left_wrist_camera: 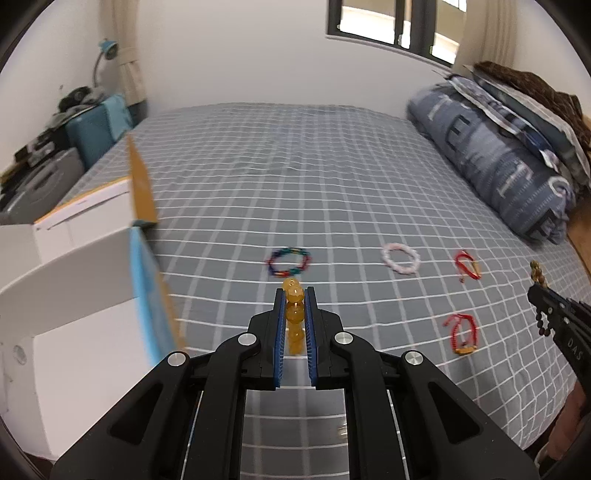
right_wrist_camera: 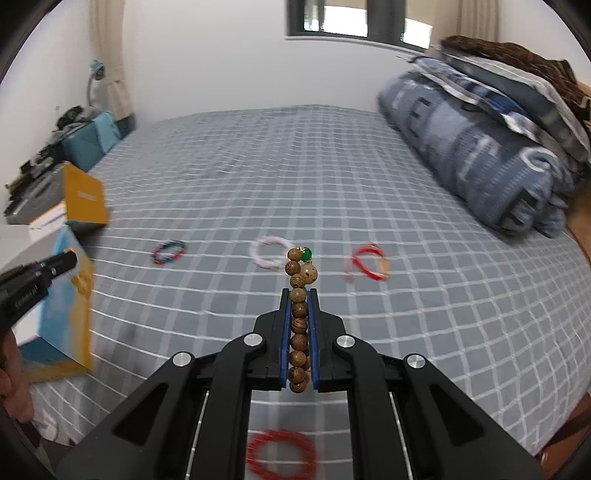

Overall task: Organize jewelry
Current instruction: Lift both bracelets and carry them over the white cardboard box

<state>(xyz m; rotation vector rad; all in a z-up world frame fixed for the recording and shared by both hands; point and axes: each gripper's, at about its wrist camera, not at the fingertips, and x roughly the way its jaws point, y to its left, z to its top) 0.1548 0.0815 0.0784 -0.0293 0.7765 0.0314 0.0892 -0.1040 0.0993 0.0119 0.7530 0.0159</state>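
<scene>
My left gripper (left_wrist_camera: 294, 295) is shut on a yellow bead bracelet (left_wrist_camera: 294, 314), held above the bed. My right gripper (right_wrist_camera: 299, 295) is shut on a brown wooden bead bracelet (right_wrist_camera: 298, 325) with a green bead at its tip. On the checked sheet lie a multicoloured bracelet (left_wrist_camera: 289, 262), a pale pink bracelet (left_wrist_camera: 400, 258) and two red string bracelets (left_wrist_camera: 468, 266) (left_wrist_camera: 461, 334). The open white box (left_wrist_camera: 66, 258) with blue and yellow flaps stands at the left. The right gripper also shows in the left wrist view (left_wrist_camera: 543, 291), and the left gripper in the right wrist view (right_wrist_camera: 70, 258).
A folded blue quilt (left_wrist_camera: 498, 155) and pillows lie along the right side of the bed (left_wrist_camera: 277, 166). A teal case (left_wrist_camera: 96, 129) and clutter stand beyond the bed's left edge. A window (left_wrist_camera: 395, 22) is in the far wall.
</scene>
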